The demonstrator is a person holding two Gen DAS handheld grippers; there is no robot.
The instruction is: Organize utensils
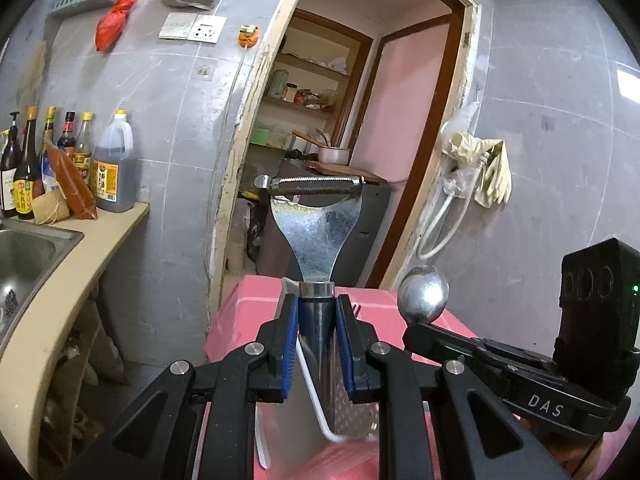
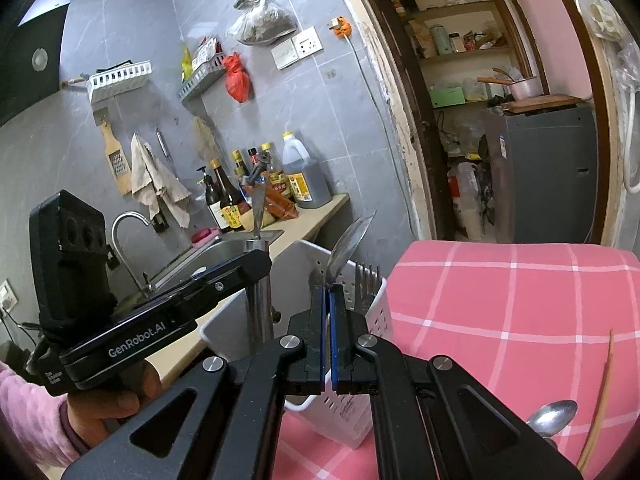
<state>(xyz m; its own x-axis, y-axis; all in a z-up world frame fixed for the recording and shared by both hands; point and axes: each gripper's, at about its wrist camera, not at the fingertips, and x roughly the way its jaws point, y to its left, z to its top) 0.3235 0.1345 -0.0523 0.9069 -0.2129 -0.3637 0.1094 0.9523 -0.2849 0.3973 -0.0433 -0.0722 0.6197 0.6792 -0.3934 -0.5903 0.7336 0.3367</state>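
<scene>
Peeler (image 1: 316, 216) upright, blade topmost (left tongs (image 1: 317, 316) clamp handle); spoon (image 2: 348, 240) upright.

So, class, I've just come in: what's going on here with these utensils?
A person is sorting utensils into a white caddy on a pink checked cloth. The left hand-held gripper is shut on a peeler, held upright above the caddy. The right hand-held gripper is shut on a spoon, also at the caddy, where a fork already stands. Another spoon lies on the cloth.
</scene>
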